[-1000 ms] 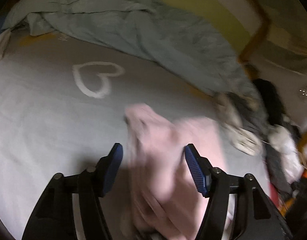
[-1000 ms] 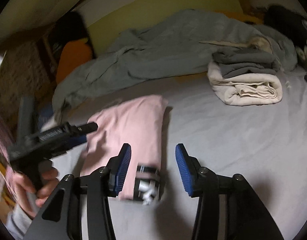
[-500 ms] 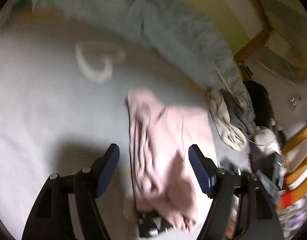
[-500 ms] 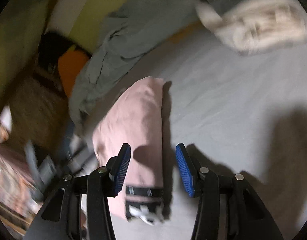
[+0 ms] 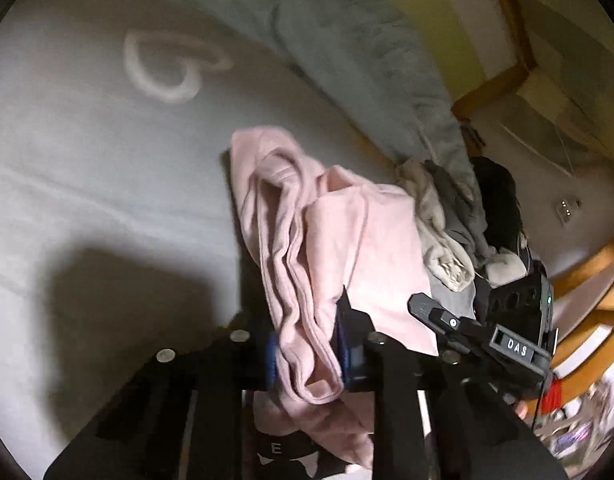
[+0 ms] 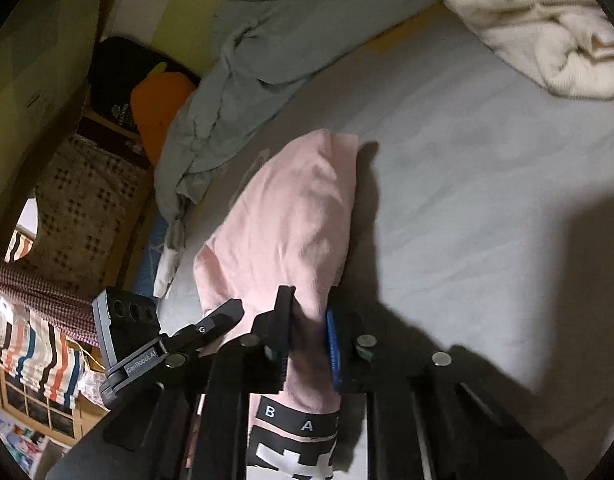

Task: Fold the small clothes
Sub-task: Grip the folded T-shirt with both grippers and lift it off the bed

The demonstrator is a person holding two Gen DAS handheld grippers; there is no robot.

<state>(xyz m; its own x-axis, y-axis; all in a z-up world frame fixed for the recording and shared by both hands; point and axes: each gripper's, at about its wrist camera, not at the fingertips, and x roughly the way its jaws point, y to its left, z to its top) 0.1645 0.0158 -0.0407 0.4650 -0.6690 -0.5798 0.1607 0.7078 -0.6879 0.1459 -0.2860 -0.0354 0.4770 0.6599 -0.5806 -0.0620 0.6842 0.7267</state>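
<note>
A pink garment [image 5: 339, 232] with a black lettered band lies on the grey bed sheet [image 5: 87, 184], folded lengthwise. My left gripper [image 5: 309, 354] is shut on its bunched near edge. In the right wrist view the same pink garment [image 6: 291, 216] stretches away from me, and my right gripper [image 6: 309, 344] is shut on its near end just above the black band [image 6: 295, 424]. Each gripper shows in the other's view, the right one in the left wrist view [image 5: 487, 336] and the left one in the right wrist view [image 6: 163, 344].
A rumpled grey-green blanket [image 6: 259, 60] lies along the far side of the bed. A folded cream and grey pile [image 6: 547, 40] sits at the far right; it also shows in the left wrist view [image 5: 443, 220]. A white heart print [image 5: 163, 68] marks the sheet. Wooden furniture [image 5: 587, 280] stands off the bed's edge.
Both grippers were open over the pink garment. They came down onto its near end and closed on the fabric.
</note>
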